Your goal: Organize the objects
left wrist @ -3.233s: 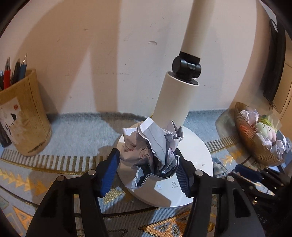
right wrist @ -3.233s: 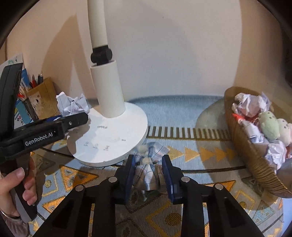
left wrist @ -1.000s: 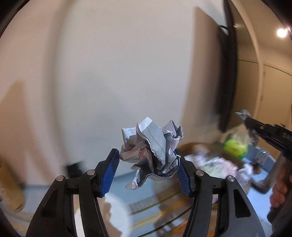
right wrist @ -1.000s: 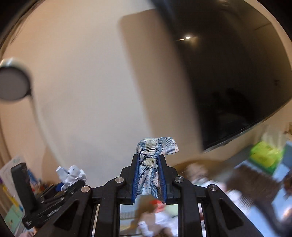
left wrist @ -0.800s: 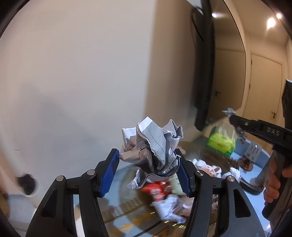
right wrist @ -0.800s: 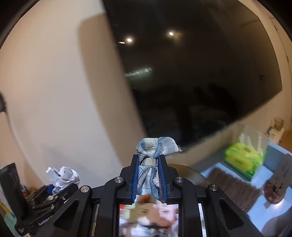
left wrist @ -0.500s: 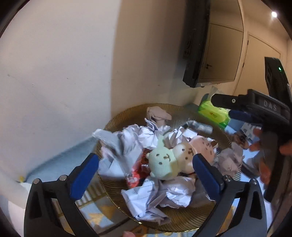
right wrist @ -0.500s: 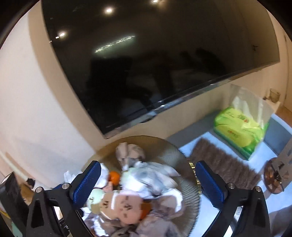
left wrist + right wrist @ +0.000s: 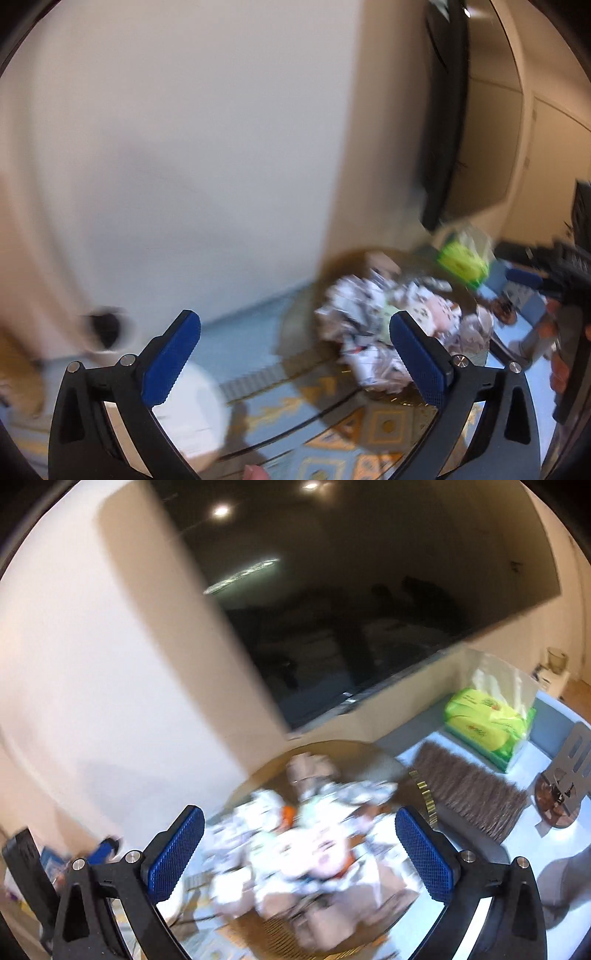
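Left gripper (image 9: 294,354) and right gripper (image 9: 300,849) fingers spread wide, empty, round woven basket (image 9: 384,762) beneath, heaped with blurred crumpled paper (image 9: 354,306) and plush toys (image 9: 317,853), orientation unclear

I see a blue table (image 9: 432,738) with a patterned blue-and-gold cloth (image 9: 332,435). On it: round woven basket (image 9: 354,751), white round lamp base (image 9: 199,413), green tissue pack (image 9: 487,727), brown fringed mat (image 9: 472,797).
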A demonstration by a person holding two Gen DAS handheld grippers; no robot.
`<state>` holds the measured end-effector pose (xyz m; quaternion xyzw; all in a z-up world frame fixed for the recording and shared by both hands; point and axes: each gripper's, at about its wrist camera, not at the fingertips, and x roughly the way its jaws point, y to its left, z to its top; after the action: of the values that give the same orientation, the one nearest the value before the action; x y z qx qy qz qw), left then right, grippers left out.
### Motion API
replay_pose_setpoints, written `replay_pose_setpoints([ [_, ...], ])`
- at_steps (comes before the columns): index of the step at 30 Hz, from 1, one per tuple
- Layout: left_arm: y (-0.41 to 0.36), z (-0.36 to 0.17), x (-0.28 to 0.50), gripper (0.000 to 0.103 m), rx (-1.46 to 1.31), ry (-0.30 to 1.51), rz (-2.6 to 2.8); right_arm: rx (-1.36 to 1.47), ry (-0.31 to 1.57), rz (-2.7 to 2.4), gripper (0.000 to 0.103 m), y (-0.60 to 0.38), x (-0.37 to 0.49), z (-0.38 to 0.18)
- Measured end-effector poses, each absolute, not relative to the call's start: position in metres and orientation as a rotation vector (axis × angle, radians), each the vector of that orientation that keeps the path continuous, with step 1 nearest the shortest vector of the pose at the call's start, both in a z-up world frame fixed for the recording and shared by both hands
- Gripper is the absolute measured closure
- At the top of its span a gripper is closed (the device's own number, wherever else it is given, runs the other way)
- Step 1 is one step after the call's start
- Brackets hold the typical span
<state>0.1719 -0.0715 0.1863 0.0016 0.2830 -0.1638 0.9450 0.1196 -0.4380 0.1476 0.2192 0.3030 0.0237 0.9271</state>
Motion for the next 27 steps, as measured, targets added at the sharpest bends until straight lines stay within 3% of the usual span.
replay_pose_setpoints([
  [5,0.004,0.251,0.124,0.000,0.007,0.520,-0.198,0.388,0.572,0.169,0.000,-0.387,0.077,0.191],
  [9,0.052,0.259,0.079,0.000,0.021,0.548,-0.112,0.335,0.556,0.215,0.000,-0.347,0.041,0.197],
  [13,0.091,0.217,0.034,0.000,0.007,0.639,-0.022,0.249,0.639,0.258,0.000,-0.300,0.008,0.163],
  [21,0.118,0.077,-0.045,0.000,-0.102,0.808,0.118,0.094,0.804,0.225,0.000,-0.245,-0.050,0.053],
  [27,0.126,0.023,-0.056,0.001,-0.136,0.917,0.137,0.050,0.885,0.224,0.000,-0.224,-0.065,-0.005],
])
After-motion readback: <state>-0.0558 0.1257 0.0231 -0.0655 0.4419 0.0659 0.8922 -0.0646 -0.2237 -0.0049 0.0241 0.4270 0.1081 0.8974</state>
